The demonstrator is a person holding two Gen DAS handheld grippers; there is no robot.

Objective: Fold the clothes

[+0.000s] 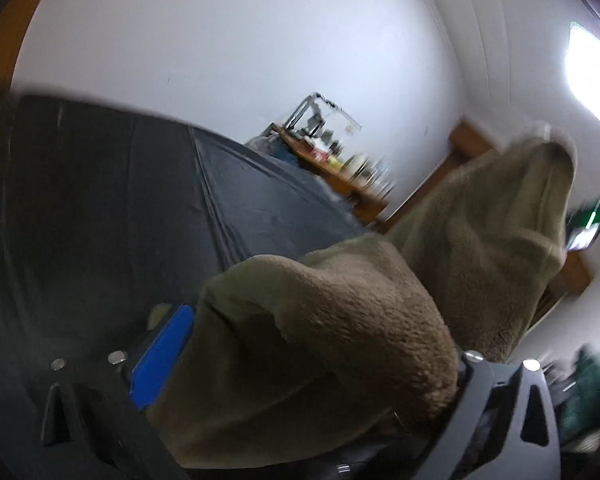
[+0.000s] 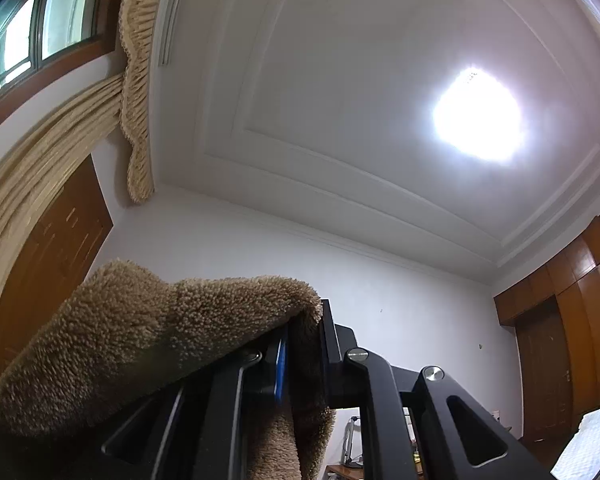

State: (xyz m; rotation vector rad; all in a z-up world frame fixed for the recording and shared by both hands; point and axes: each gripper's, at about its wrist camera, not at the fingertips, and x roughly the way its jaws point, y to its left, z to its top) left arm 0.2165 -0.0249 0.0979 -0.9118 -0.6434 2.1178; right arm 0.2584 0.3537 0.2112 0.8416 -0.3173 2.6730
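Observation:
A tan fleece garment [image 1: 340, 320] is held up in the air by both grippers. My left gripper [image 1: 300, 380] is shut on one bunched edge of it; the cloth covers most of the fingers, with a blue pad [image 1: 160, 360] showing at the left. The garment stretches up and right to a far corner [image 1: 540, 184]. My right gripper [image 2: 300, 352] is shut on another edge of the fleece garment [image 2: 140, 328], which drapes over its left finger; it points up toward the ceiling.
A dark cloth-covered surface [image 1: 140, 200] lies below the left gripper. A cluttered wooden desk [image 1: 340, 168] stands by the white wall. Wooden wardrobes [image 2: 572, 320], a curtain [image 2: 40, 160] and a bright ceiling lamp [image 2: 476, 116] show in the right wrist view.

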